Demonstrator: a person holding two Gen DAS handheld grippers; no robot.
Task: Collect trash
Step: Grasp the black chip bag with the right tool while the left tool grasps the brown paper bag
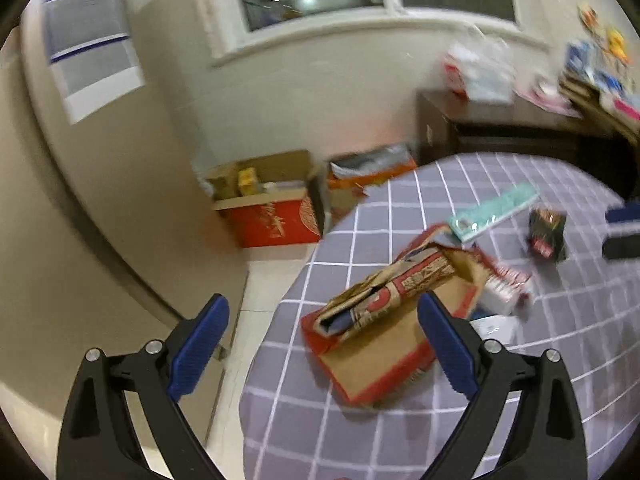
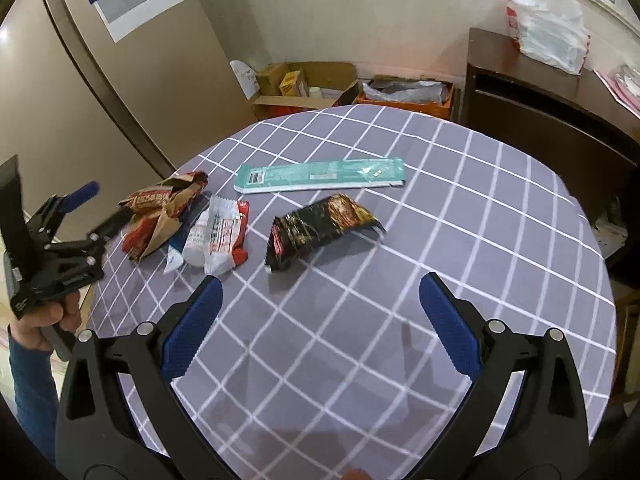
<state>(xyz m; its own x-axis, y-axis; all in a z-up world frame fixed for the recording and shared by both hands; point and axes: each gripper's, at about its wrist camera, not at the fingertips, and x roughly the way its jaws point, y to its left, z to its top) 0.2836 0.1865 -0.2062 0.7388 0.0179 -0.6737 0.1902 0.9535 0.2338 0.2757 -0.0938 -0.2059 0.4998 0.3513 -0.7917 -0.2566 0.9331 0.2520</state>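
Trash lies on a round table with a grey checked cloth [image 2: 400, 320]. A crumpled brown and red paper bag [image 2: 164, 210] [image 1: 384, 320] sits at the left edge. Beside it are a white and red wrapper [image 2: 226, 236] [image 1: 504, 284] and a small white bottle [image 2: 196, 240]. A black snack packet [image 2: 320, 228] [image 1: 546, 232] lies mid-table, and a long teal package [image 2: 320, 176] [image 1: 494, 210] farther back. My left gripper [image 1: 323, 300] [image 2: 106, 206] is open at the paper bag's near end, one finger over it. My right gripper [image 2: 320, 280] hovers open and empty, short of the black packet.
Open cardboard boxes [image 2: 296, 88] [image 1: 264, 196] stand on the floor behind the table. A dark cabinet [image 2: 540, 112] at the right carries a white plastic bag [image 2: 548, 20]. A beige door [image 2: 80, 100] is at the left. A hand in a blue sleeve [image 2: 32, 360] holds the left gripper.
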